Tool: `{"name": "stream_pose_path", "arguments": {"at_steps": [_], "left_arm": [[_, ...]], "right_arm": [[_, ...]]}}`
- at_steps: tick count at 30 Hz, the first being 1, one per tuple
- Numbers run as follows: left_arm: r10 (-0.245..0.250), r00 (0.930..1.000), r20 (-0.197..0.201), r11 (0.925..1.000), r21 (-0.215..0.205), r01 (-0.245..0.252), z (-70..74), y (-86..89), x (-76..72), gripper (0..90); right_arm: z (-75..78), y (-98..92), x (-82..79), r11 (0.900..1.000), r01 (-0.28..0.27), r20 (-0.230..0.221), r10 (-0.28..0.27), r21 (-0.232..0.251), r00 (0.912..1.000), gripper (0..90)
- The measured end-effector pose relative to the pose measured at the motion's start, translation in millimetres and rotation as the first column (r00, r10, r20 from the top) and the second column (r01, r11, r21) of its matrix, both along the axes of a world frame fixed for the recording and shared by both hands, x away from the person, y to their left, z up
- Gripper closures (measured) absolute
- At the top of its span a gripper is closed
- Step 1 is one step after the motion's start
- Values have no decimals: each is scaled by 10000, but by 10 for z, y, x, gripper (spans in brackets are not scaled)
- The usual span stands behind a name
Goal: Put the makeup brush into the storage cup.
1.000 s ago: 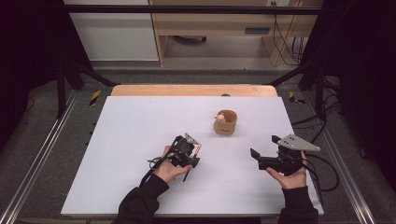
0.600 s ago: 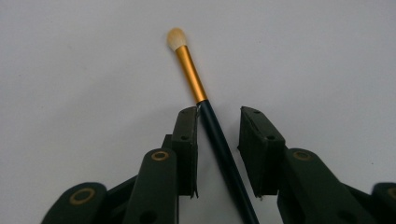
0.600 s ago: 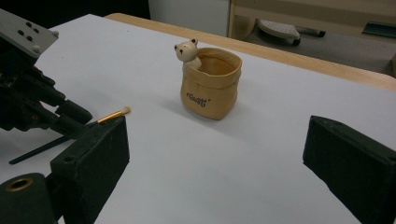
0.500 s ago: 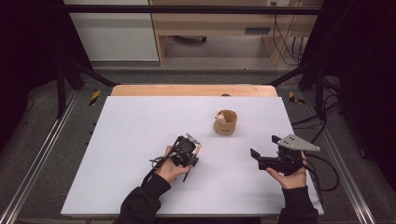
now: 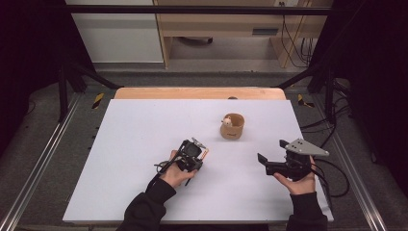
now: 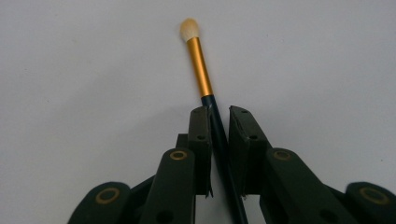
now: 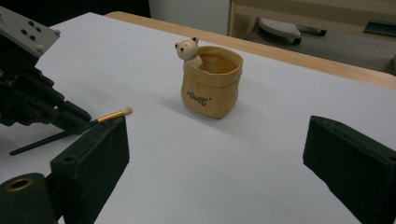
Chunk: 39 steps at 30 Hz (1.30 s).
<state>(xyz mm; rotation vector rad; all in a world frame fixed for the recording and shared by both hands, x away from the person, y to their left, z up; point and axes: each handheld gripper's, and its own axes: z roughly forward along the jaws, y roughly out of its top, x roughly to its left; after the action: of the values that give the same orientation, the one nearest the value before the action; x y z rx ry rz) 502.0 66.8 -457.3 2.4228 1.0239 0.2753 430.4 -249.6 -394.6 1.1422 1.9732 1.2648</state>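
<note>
A thin make-up brush [image 6: 200,60] with a cream tip, gold ferrule and dark handle lies on the white table. My left gripper [image 6: 218,112] stands over it, jaws nearly closed around the handle. The left pad touches the handle and a sliver of gap shows at the right pad. In the high view, the left gripper [image 5: 196,155] is at the table's middle front, and the brush [image 5: 206,153] pokes out beyond it. A tan bag-shaped pot [image 7: 212,86] with a small bear figure [image 7: 188,49] stands ahead of my right gripper [image 7: 218,135]. That gripper is open wide and holds nothing.
The pot [image 5: 232,127] stands right of centre on the white table [image 5: 144,125], between the two grippers and farther back. The right gripper [image 5: 263,163] hovers near the front right edge. A wooden strip [image 5: 192,93] runs along the far edge, with metal rails on both sides.
The left gripper has edged slightly toward the person, low over the brush. The right gripper has not moved.
</note>
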Motion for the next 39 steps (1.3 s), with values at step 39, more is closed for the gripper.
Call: {"name": "stream_pose_path", "arguments": {"at_steps": [39], "left_arm": [[-850, 9962, 198, 9956, 420, 841, 185, -18, -10, 825]], "right_arm": [[-3, -5, 2, 10000, -56, -17, 55, -12, 10000, 73]]}}
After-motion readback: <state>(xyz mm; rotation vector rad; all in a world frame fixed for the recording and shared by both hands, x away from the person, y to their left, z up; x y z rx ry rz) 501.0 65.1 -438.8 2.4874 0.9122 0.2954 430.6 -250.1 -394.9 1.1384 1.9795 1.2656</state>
